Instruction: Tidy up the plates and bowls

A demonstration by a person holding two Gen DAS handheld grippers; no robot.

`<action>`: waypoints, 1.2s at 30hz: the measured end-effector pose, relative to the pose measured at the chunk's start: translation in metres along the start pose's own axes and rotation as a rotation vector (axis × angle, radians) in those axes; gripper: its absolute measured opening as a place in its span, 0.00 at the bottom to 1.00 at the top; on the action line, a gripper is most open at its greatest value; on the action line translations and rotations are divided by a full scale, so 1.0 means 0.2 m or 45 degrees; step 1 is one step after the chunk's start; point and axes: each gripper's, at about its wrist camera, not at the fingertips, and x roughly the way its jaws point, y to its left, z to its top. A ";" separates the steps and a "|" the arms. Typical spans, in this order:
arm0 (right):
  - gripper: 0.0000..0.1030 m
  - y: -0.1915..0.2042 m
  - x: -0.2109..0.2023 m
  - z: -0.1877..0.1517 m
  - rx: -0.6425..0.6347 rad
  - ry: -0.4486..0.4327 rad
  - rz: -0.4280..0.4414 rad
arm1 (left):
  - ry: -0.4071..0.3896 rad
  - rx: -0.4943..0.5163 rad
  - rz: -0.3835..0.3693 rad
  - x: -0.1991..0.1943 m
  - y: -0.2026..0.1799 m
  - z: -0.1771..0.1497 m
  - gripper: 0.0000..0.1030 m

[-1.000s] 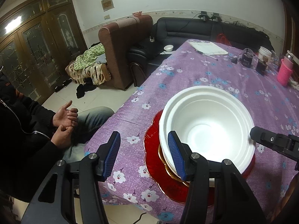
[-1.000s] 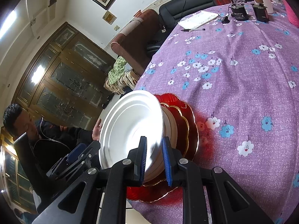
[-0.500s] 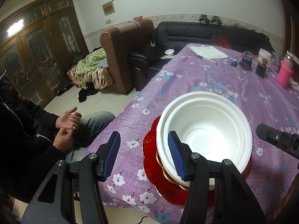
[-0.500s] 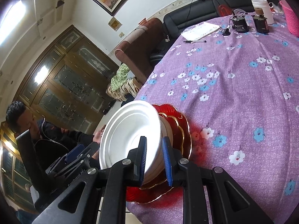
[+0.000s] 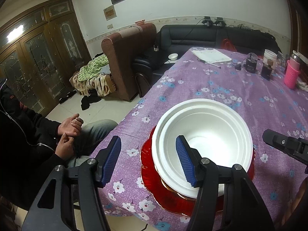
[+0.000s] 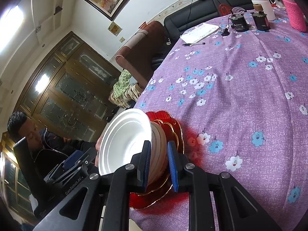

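A stack of white bowls (image 5: 204, 134) sits on red gold-rimmed plates (image 5: 154, 184) near the table's front left corner. It also shows in the right wrist view as white bowls (image 6: 125, 140) on the red plates (image 6: 173, 129). My left gripper (image 5: 148, 159) is open and empty; its right finger hangs over the bowl's near rim, its left finger over the tablecloth. My right gripper (image 6: 158, 165) stands partly open, its fingers either side of the bowls' near wall with small gaps showing.
The purple flowered tablecloth (image 5: 240, 88) covers the table. A notebook and pen (image 5: 210, 56), dark jars (image 5: 266, 70), a white cup (image 5: 270, 54) and a pink bottle (image 5: 291, 73) stand at the far end. A seated person (image 5: 28, 138) is beside the left edge.
My right gripper's jaws have widened slightly around the bowl wall and both grippers have drawn back a little. The bowls now rest level on the plates.
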 end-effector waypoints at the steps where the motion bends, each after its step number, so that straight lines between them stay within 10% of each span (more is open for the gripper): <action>1: 0.20 0.00 0.00 0.00 -0.001 0.000 -0.001 | -0.001 -0.001 -0.001 0.00 0.00 0.00 0.57; 36: 0.25 0.04 0.03 0.01 -0.018 0.029 0.014 | -0.008 0.003 -0.022 -0.03 -0.03 0.02 0.57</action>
